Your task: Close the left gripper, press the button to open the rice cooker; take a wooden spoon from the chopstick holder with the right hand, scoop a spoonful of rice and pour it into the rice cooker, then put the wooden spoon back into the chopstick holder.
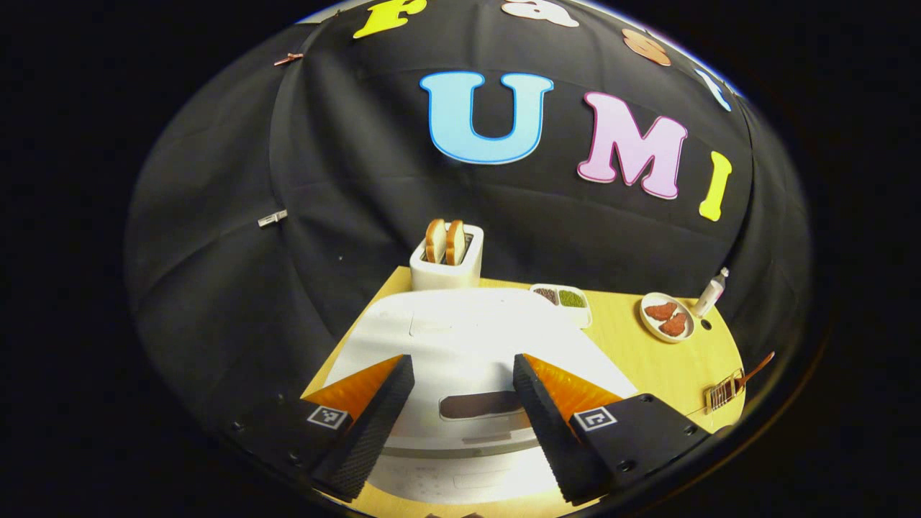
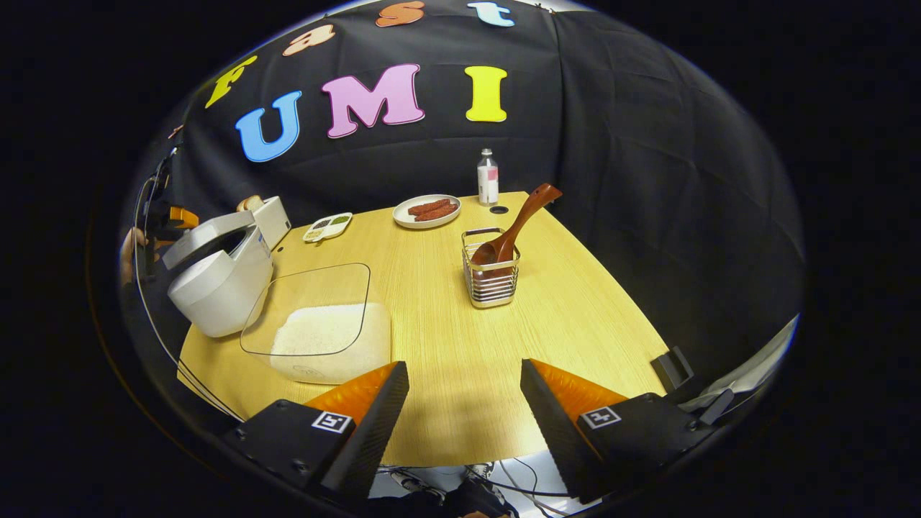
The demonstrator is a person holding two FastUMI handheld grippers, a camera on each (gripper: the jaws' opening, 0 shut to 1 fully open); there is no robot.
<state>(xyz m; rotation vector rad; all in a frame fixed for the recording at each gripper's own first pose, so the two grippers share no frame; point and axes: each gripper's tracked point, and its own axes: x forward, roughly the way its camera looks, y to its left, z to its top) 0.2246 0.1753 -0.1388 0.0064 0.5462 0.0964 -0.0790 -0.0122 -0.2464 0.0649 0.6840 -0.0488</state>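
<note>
Both claws apart, gripping nothing.
Left claw (image 1: 463, 403) over rice cooker (image 1: 460, 338); wooden spoon (image 2: 512, 229) leans in chopstick holder (image 2: 491, 279).

Bare table (image 2: 446, 345) lies before the chopstick holder (image 2: 491, 277); rice container (image 2: 327, 342) flanks it.

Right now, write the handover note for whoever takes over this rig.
Left gripper: open, above the closed rice cooker.
Right gripper: open, holding nothing, over the table's near edge.
Wooden spoon stands in the wire chopstick holder; clear rice container sits beside the cooker.
Done: nothing visible; the cooker's lid looks shut.
Left: close left gripper, press the button, take spoon, scoop, pour, return spoon.
</note>
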